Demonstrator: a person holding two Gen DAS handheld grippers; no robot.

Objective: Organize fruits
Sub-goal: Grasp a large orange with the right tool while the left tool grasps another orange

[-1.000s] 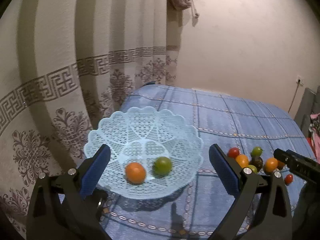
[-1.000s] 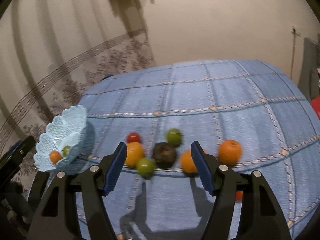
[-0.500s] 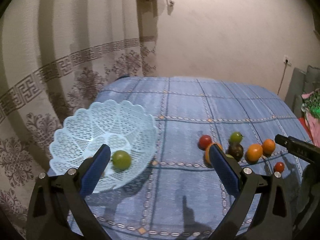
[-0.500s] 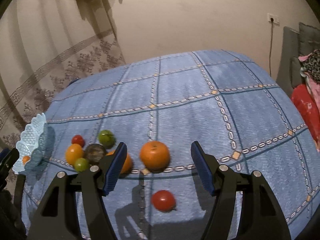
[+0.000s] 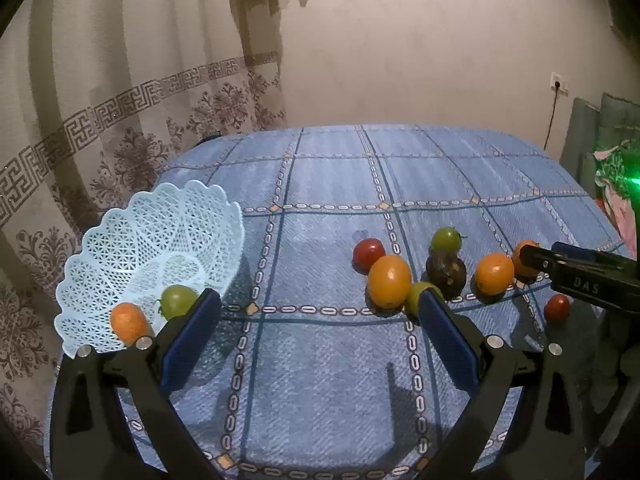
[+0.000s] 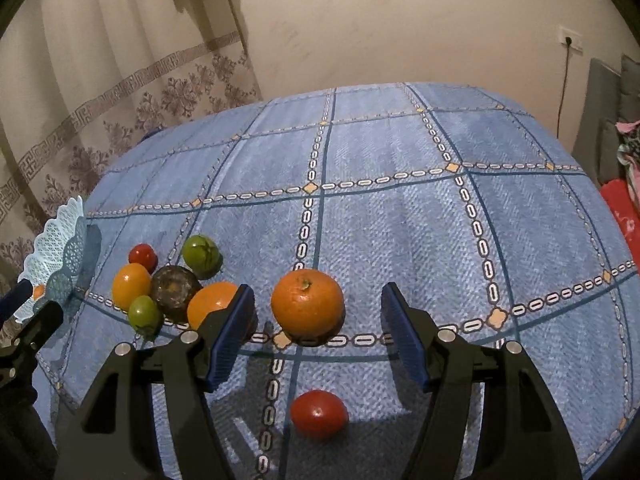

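Note:
A pale blue lattice basket stands at the table's left edge, holding an orange fruit and a green one. Loose fruit lies in a cluster on the blue cloth: a red tomato, an orange fruit, a green tomato, a dark fruit. My left gripper hangs open and empty above the cloth between basket and cluster. My right gripper is open just before an orange, its fingers either side. A red tomato lies below it.
The table is covered with a blue checked cloth. A patterned curtain hangs close behind the basket on the left. A wall socket with a cord and piled fabric are at the right.
My left gripper has swung right from over the basket toward the fruit cluster. My right gripper has moved right and closer, from the cluster to the single orange.

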